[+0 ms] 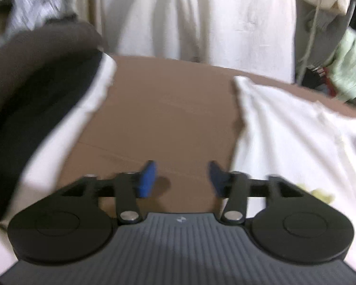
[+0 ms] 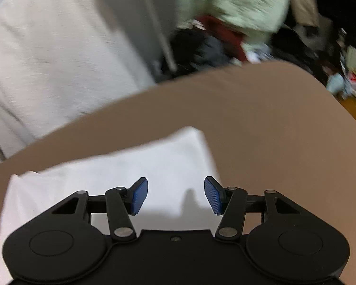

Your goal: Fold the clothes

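Observation:
A white garment (image 1: 296, 137) lies spread on the brown cardboard surface (image 1: 166, 109), to the right of my left gripper (image 1: 182, 178), which is open over bare cardboard with nothing between its blue pads. A small yellow-green print shows on the cloth near the gripper's right side. At the left, a stack of folded clothes, dark brown (image 1: 35, 83) over white, rests on the surface. In the right wrist view the white garment (image 2: 130, 171) lies flat under my right gripper (image 2: 175, 194), which hovers open above its corner. Both views are motion-blurred.
Pale cloth (image 1: 201, 19) hangs behind the surface's far edge. A light green garment (image 2: 244, 2), red and dark items crowd the background beyond the cardboard (image 2: 272, 118). Bare cardboard stretches to the right of the white garment in the right wrist view.

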`<state>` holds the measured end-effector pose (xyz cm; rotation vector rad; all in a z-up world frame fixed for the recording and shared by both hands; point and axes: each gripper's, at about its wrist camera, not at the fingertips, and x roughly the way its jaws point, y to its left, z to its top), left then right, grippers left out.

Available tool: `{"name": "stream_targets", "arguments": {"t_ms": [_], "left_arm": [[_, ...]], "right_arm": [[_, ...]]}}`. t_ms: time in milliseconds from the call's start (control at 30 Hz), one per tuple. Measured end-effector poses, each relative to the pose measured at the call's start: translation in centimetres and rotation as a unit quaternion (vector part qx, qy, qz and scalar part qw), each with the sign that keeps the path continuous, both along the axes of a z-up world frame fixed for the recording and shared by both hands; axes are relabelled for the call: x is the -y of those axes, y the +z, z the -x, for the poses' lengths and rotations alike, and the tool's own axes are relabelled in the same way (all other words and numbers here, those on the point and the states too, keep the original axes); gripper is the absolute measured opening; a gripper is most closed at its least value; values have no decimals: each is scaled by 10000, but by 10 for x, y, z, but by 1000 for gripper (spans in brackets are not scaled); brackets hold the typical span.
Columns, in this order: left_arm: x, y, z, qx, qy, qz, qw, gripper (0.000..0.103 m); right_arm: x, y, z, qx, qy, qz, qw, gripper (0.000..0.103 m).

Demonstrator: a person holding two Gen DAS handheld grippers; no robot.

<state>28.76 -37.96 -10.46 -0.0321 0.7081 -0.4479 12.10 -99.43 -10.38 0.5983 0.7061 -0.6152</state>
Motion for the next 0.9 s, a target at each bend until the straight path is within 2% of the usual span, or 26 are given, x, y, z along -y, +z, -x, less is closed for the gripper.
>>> {"name": "stream_targets", "arguments": {"t_ms": [100, 200, 233, 267, 433, 500, 533, 633, 700, 733, 767, 800, 833, 867, 900], "left_arm": [[16, 9, -34, -520, -603, 319, 9963, 57], [59, 19, -79, -455, -992, 86, 9940, 65], [75, 19, -92, -430, -1073, 70, 9933, 73], [91, 16, -111, -501, -1122, 69, 9924, 76], [161, -13, -184, -1008, -833, -71, 9914, 76], [177, -23, -211, -1356, -724, 191, 9879, 77], [183, -27, -220, -1442, -656, 338, 9868, 81], [205, -31, -236, -1309, -493, 679, 9878, 83], [225, -33, -231, -1215, -703, 480, 9889, 86], [235, -34, -229, -1167, -807, 381, 9891, 83], [246, -34, -224, -1047, -996, 178, 9893, 42], [259, -29, -215, -727, -1357, -276, 9877, 7], [263, -24, -208, -485, -1453, -505, 9869, 3], [267, -18, -200, -225, -1508, -663, 9861, 3], [265, -8, -193, 90, -1440, -606, 9877, 3]], "right_arm": [[7, -15, -5, 56, 91, -42, 9999, 58], [15, -29, -10, 112, 183, -84, 9997, 58], [17, -34, -11, 131, 213, -98, 9996, 59], [20, -39, -13, 150, 244, -112, 9995, 59], [21, -56, -40, 138, 280, 119, 9994, 68], [18, -59, -49, 177, 241, 340, 9990, 72], [17, -60, -53, 225, 232, 448, 9985, 70], [13, -61, -65, 152, 389, 731, 9964, 6], [7, -54, -69, 94, 595, 1096, 9921, 5], [6, -46, -65, 191, 585, 1323, 9893, 5], [7, -40, -60, 308, 551, 1492, 9868, 4], [10, -36, -55, 465, 457, 1505, 9865, 4], [13, -31, -50, 585, 383, 1559, 9853, 4], [15, -26, -46, 688, 321, 1610, 9840, 4], [13, -23, -45, 752, 299, 1659, 9828, 3]]}}
